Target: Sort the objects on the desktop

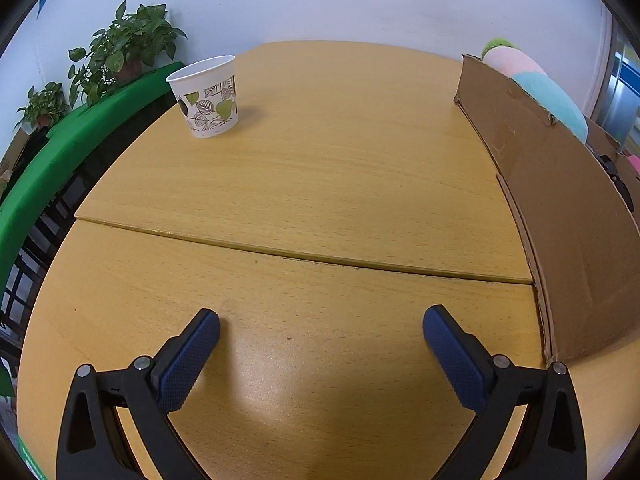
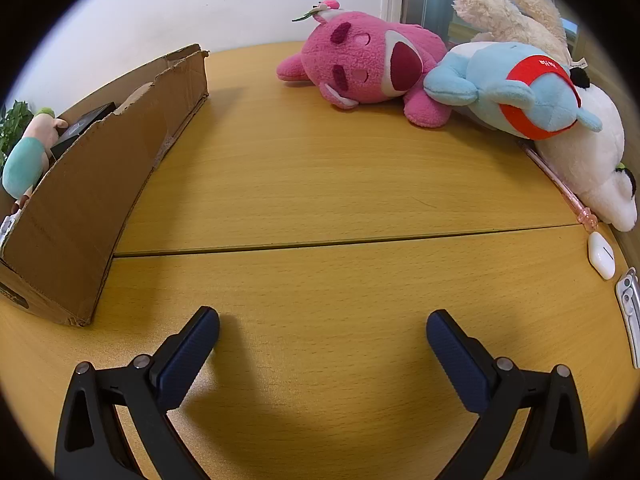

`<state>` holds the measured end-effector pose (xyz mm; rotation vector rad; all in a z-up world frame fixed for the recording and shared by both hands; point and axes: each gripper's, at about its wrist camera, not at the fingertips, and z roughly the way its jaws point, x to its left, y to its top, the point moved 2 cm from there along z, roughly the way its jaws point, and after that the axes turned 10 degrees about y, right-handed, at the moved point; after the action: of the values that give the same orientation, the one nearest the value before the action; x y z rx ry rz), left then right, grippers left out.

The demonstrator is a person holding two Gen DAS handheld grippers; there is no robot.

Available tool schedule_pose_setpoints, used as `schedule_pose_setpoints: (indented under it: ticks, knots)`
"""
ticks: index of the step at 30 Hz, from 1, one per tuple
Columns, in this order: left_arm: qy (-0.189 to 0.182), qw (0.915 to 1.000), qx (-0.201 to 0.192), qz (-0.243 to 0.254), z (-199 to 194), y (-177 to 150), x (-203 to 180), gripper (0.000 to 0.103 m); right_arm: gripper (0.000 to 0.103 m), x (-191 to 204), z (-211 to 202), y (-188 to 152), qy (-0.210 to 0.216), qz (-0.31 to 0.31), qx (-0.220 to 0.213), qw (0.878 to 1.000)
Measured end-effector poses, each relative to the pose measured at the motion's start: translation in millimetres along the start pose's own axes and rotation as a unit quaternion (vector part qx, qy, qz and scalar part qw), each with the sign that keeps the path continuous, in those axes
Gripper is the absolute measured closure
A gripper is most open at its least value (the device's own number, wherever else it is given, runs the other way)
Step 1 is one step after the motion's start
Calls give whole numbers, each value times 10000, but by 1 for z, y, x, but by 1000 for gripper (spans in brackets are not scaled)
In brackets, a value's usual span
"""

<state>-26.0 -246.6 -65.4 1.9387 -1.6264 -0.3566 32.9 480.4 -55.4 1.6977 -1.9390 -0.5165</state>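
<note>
Cardboard formed the landmark here: an open-topped cardboard box (image 2: 92,184) stood on the beech-coloured wooden table (image 1: 320,184), and everything else lay to one side of it or the other.

In the left wrist view the box (image 1: 560,208) ran along the right edge. The left gripper (image 1: 321,322) hung tilted down over bare tabletop just left of the box's near corner, its blue-padded fingers (image 1: 188,360) spread as wide as they go, with nothing between them. Well away from the box, towards the far left of the table, a paper cup (image 1: 206,96) with a leaf print stood upright. A pastel plush toy (image 1: 532,80) rose above the box's far wall. Beyond the cup, potted plants (image 1: 128,44) stood on a green ledge (image 1: 52,168).

In the right wrist view the right gripper (image 2: 323,322) pointed down at bare wood just right of the box's near corner, its fingers (image 2: 460,360) likewise fully apart and empty. Inside the box lay a dark flat object (image 2: 86,120), too hidden to name, beside the same pastel plush (image 2: 24,160). Well right of the box, at the table's far edge, a pink plush bear (image 2: 368,60) lay on its side touching a light blue plush (image 2: 520,92) with a red collar; that one rested against a white plush (image 2: 588,164), with a cream plush (image 2: 516,16) behind. A pink pen (image 2: 560,184) lay along the white plush, and a white earbud case (image 2: 601,255) lay just nearer than the pen's tip.
</note>
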Motion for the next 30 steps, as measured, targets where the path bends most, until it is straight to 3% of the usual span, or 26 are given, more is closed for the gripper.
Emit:
schedule_pose_setpoints:
  ticks: [30]
  knots:
    - [-20, 10000, 3, 16, -1, 0, -2, 0, 0, -1, 1, 1, -6, 10, 5, 10000]
